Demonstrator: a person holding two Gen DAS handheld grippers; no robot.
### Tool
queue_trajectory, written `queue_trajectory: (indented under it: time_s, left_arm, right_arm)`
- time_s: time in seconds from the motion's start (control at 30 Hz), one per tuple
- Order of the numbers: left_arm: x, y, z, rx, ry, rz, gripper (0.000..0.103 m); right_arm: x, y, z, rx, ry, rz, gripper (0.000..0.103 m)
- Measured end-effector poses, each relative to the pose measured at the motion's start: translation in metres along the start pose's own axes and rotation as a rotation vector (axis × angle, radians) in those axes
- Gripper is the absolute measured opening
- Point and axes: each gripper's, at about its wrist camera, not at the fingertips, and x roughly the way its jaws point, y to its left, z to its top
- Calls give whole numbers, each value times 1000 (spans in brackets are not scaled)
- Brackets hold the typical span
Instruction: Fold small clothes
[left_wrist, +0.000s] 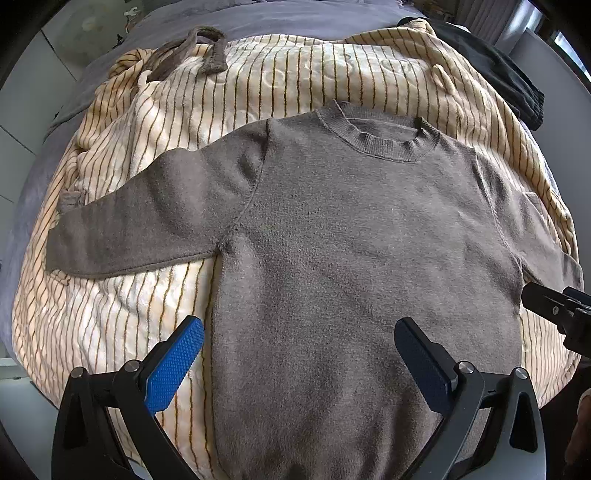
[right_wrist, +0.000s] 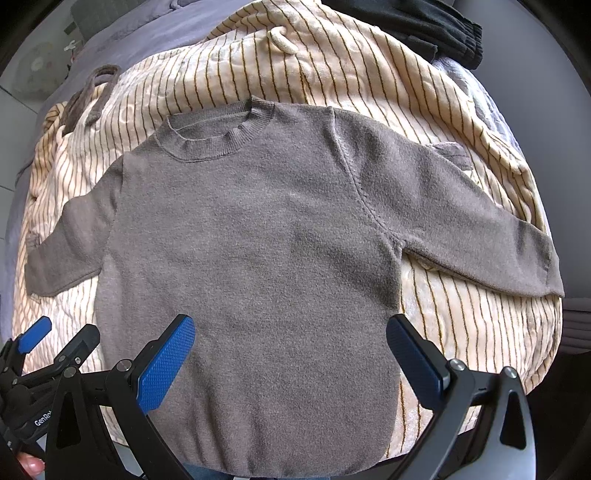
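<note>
A small grey-brown knit sweater (left_wrist: 351, 240) lies flat, front up, on a striped cream blanket (left_wrist: 110, 314), neck away from me and both sleeves spread out; it also shows in the right wrist view (right_wrist: 251, 240). My left gripper (left_wrist: 299, 328) is open and empty above the sweater's lower left part. My right gripper (right_wrist: 290, 328) is open and empty above the sweater's lower right part. The left gripper's fingers (right_wrist: 35, 339) show at the left edge of the right wrist view.
A second grey-brown garment (left_wrist: 192, 51) lies bunched at the blanket's far left. A black garment (right_wrist: 424, 26) lies at the far right. The blanket (right_wrist: 461, 332) covers a grey bed sheet (left_wrist: 258, 14).
</note>
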Motion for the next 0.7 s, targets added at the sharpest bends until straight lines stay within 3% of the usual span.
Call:
queue_trajectory:
  time_s: [0.7]
  left_arm:
    - [1,5,-1,-18,7,4,103]
  right_arm:
    - [-5,5,0,-21,-28,-41,103]
